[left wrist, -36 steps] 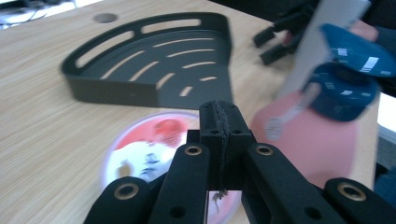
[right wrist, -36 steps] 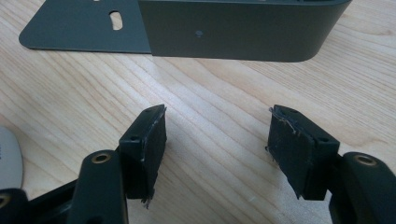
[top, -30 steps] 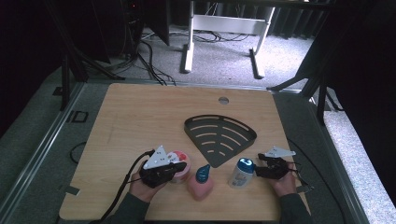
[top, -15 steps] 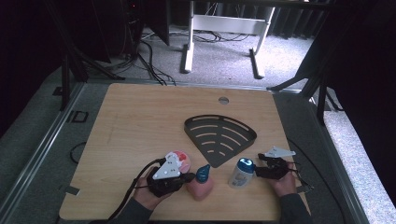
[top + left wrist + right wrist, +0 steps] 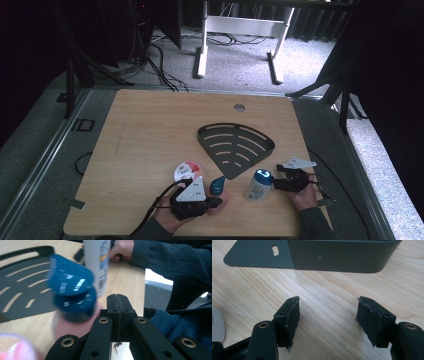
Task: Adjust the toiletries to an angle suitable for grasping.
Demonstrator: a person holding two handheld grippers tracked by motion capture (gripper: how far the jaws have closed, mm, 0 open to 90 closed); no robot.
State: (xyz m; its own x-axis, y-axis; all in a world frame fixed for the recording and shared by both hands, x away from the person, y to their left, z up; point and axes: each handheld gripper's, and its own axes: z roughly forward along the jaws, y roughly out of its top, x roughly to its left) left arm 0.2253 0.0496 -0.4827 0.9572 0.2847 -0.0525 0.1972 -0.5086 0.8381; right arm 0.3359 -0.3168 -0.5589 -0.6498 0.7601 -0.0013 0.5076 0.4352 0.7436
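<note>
Pale wood-grain surface (image 5: 150,130), dark grey slotted fan-shaped tray (image 5: 235,147) at centre, pink bottle (image 5: 218,199) with glossy teal cap, white bottle (image 5: 256,187) with blue cap, red-and-white round lid (image 5: 186,172), black tool (image 5: 328,320) at bottom

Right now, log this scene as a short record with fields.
surface: wooden table
left gripper: jaws shut, empty, beside the pink bottle with teal cap
right gripper: jaws open, nothing between them, next to the white bottle
white bottle: upright, blue cap
dark fan-shaped rack: flat, mid-table
round lidded tub: by the left gripper
</note>
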